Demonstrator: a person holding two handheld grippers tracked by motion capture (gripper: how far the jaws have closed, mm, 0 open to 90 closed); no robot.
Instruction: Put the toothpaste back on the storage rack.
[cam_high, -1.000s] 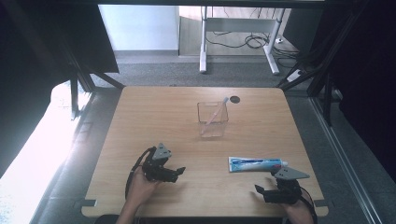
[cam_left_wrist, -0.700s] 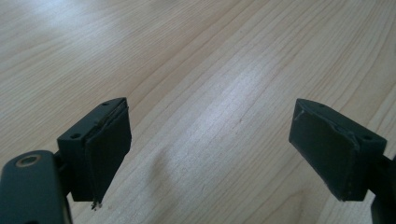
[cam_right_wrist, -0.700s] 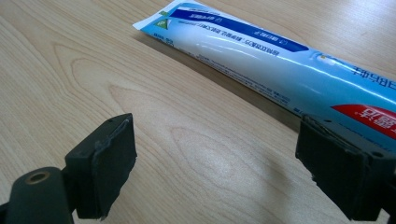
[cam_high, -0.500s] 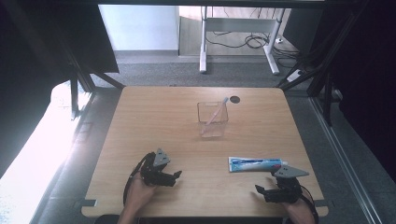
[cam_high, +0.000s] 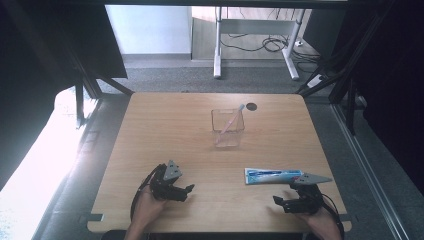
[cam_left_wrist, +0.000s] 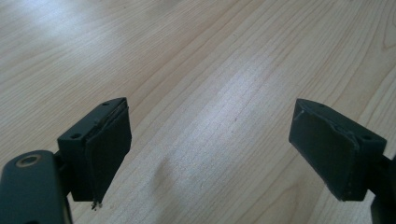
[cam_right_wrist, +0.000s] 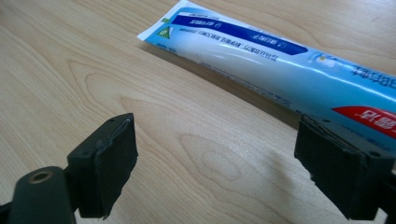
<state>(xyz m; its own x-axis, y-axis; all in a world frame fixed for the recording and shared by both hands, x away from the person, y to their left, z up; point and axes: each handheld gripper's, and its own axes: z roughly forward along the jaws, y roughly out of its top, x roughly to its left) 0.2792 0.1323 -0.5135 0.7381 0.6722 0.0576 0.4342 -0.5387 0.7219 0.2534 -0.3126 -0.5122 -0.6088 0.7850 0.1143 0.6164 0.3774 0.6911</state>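
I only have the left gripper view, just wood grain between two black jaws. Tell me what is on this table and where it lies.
Observer: A toothpaste tube lies flat near the right gripper, on the table.
Operator: Report whether that gripper has it.
Observer: No. In the right gripper view its jaws stand open over bare wood, with the tube lying just beyond them.
Operator: Name anything else out there.
Observer: A clear square container stands near the table's middle, with a pink stick-like thing leaning inside it.
Operator: Place my gripper against all that.
Observer: The left gripper sits near the front edge, left of the tube and apart from it.
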